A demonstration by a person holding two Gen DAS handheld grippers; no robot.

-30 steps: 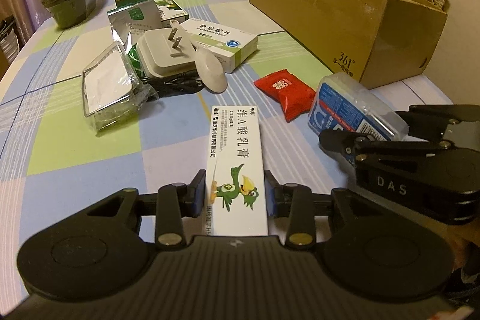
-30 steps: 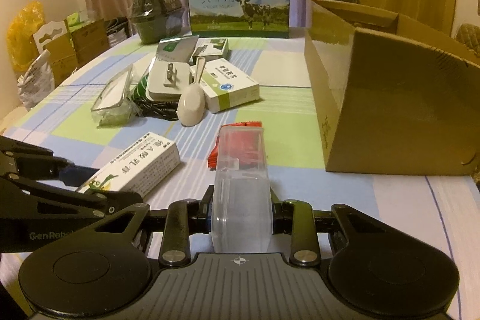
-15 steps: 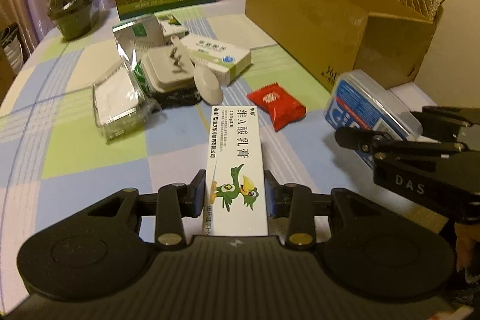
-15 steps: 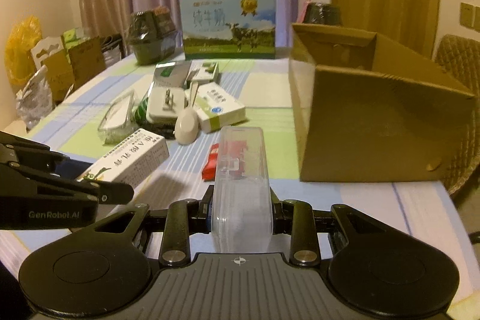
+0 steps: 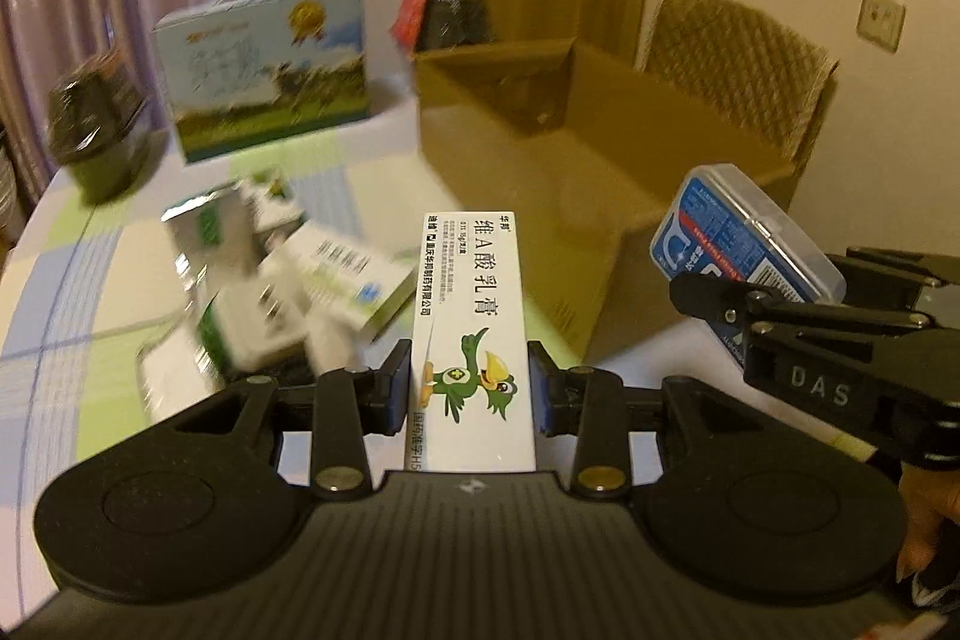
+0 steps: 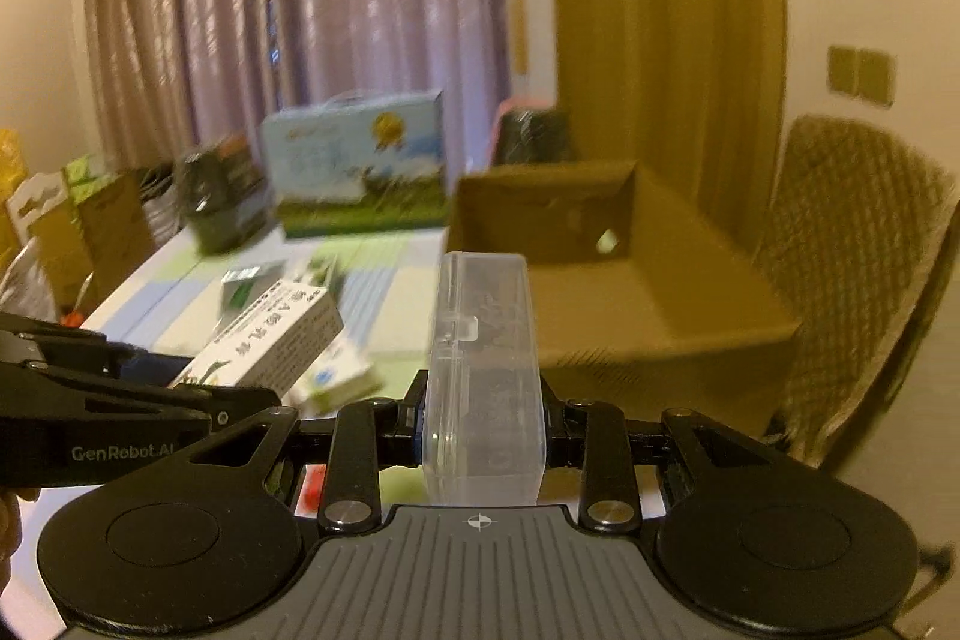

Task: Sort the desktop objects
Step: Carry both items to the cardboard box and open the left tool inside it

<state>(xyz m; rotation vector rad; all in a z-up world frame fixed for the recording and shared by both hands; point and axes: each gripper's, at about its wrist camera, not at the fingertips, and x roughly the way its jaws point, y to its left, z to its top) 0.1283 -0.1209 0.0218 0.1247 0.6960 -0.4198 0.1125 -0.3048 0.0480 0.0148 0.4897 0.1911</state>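
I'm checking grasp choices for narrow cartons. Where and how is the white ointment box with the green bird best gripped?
Across its two long narrow sides near one end, coming in along its length. The white ointment box is long and slim, so its width fits between the pads, as the left gripper holds it now, the far end sticking out forward.

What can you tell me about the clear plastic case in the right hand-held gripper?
The clear plastic case is a long, narrow, see-through box with rounded corners and a small snap latch on its seam. The left view shows a blue printed label on one face. The right hand-held gripper clamps it on edge near one end, off the table and pointing toward the open cardboard box.
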